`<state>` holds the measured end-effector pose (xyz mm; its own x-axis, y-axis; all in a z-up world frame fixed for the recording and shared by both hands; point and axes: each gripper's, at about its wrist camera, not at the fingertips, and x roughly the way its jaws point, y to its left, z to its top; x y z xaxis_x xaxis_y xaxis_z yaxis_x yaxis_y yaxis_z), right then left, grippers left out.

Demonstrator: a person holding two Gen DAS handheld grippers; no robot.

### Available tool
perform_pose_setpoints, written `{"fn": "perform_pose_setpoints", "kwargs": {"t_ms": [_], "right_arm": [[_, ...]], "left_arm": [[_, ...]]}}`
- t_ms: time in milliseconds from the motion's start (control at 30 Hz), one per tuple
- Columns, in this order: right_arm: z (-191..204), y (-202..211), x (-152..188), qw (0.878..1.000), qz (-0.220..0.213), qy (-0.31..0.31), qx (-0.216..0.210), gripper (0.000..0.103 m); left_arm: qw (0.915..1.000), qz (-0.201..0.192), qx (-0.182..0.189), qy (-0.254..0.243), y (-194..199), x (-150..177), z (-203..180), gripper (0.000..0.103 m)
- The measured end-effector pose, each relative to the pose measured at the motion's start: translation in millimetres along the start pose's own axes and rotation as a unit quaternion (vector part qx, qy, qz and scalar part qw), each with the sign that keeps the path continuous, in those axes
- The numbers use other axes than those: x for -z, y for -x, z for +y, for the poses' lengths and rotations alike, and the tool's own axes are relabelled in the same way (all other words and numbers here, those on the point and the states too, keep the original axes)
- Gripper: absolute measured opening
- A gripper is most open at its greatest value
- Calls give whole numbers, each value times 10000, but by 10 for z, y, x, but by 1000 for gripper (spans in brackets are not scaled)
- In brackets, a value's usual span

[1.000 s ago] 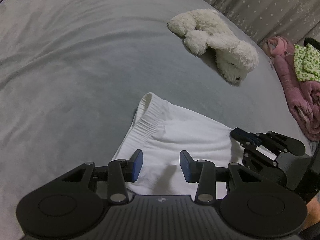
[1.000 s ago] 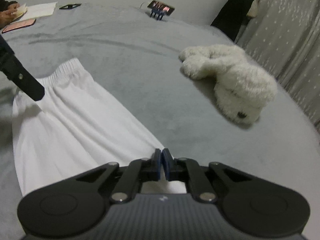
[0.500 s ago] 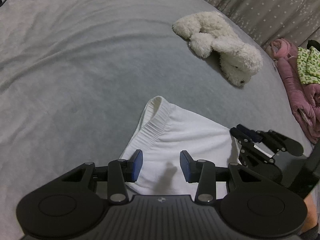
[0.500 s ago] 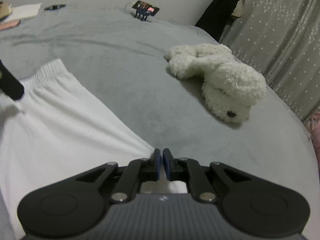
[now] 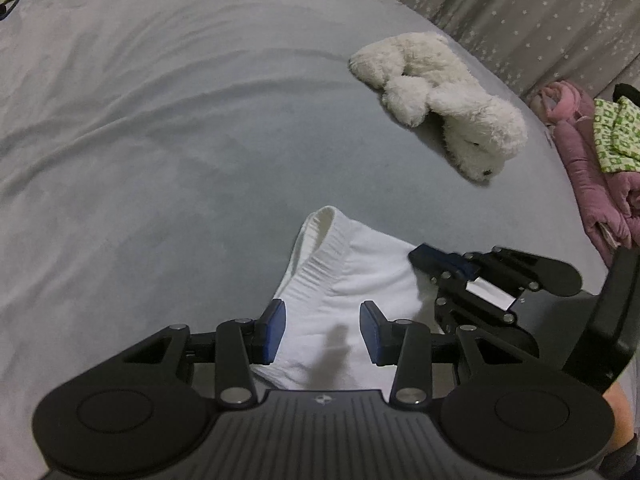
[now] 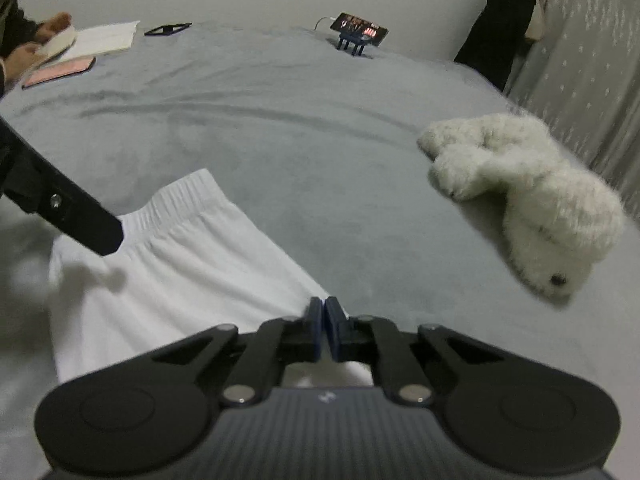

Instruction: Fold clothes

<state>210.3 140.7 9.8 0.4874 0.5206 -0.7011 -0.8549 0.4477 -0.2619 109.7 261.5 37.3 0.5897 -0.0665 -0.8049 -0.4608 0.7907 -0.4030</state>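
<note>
A white garment point(image 5: 352, 280) with a ribbed elastic waistband lies flat on the grey bed cover point(image 5: 160, 160). My left gripper point(image 5: 323, 332) hovers over its near part, open, and cloth shows in the gap between the blue pads. My right gripper point(image 6: 324, 326) is shut at the garment's point(image 6: 180, 264) right edge, which runs straight into its fingertips. The left wrist view has that gripper point(image 5: 424, 258) lying shut across the cloth's right side. A black finger of the left gripper point(image 6: 80, 220) crosses the waistband in the right wrist view.
A white plush toy point(image 5: 440, 112) point(image 6: 528, 200) lies beyond the garment to the right. Pink bedding point(image 5: 592, 184) and a green patterned cloth point(image 5: 616, 136) are piled at the bed's right edge. A phone on a stand point(image 6: 360, 32), papers point(image 6: 104, 38) and a person's hand sit far back.
My right gripper has slid left toward the left gripper, and the garment's right edge has come in with it. The left gripper has stayed put, still open.
</note>
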Motion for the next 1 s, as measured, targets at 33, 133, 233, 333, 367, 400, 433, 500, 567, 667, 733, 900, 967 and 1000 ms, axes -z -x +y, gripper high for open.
{"fn": "perform_pose_setpoints", "kwargs": {"t_ms": [33,133,233,333,367,400,433,500,567,667,733,900,967,1000], "right_arm": [[11,5,-7,10000,-46,19,58,4],[7,46,-27,9995,-203,-105,213,4],[5,18,-3,9993,-175,-222,249,4],[72,-72,54,9992,-80,-96,391,5],[75,-68,52,9988,-109,-168,445,6],[66,-52,46,9981,-153,-264,534,7],[55,-14,41,9968,-224,-344,685,9],[6,134,46,9938,-410,-575,854,9],[-77,361,81,9903,-568,-939,849,9],[-253,698,231,9815,-324,-1702,812,26],[-424,866,428,9664,163,-2475,671,33],[-501,1451,1028,9343,162,-3552,248,33],[-398,1643,1125,9335,107,-3582,141,33],[-335,1714,1154,9336,107,-3583,35,33]], "left_arm": [[10000,21,-37,-22,-6,2,-2,40],[9999,-17,-160,-57,5,12,-5,40],[9998,11,-193,-78,-17,21,-11,40],[9997,20,-236,-92,-30,30,-20,40],[9997,4,-245,-85,-25,27,-21,40],[9997,-6,-231,-77,-16,25,-22,40],[9998,-14,-211,-70,-5,22,-22,40],[9999,-52,-157,-46,26,13,-16,40],[9997,-108,-190,-88,43,16,-41,40],[9991,-212,-286,-240,70,46,-119,40],[9981,-302,-353,-412,88,82,-197,40],[9951,-358,-257,-881,51,214,-402,40],[9950,-228,-178,-952,-10,269,-462,40],[9944,-194,-172,-1027,-32,295,-494,40]]}}
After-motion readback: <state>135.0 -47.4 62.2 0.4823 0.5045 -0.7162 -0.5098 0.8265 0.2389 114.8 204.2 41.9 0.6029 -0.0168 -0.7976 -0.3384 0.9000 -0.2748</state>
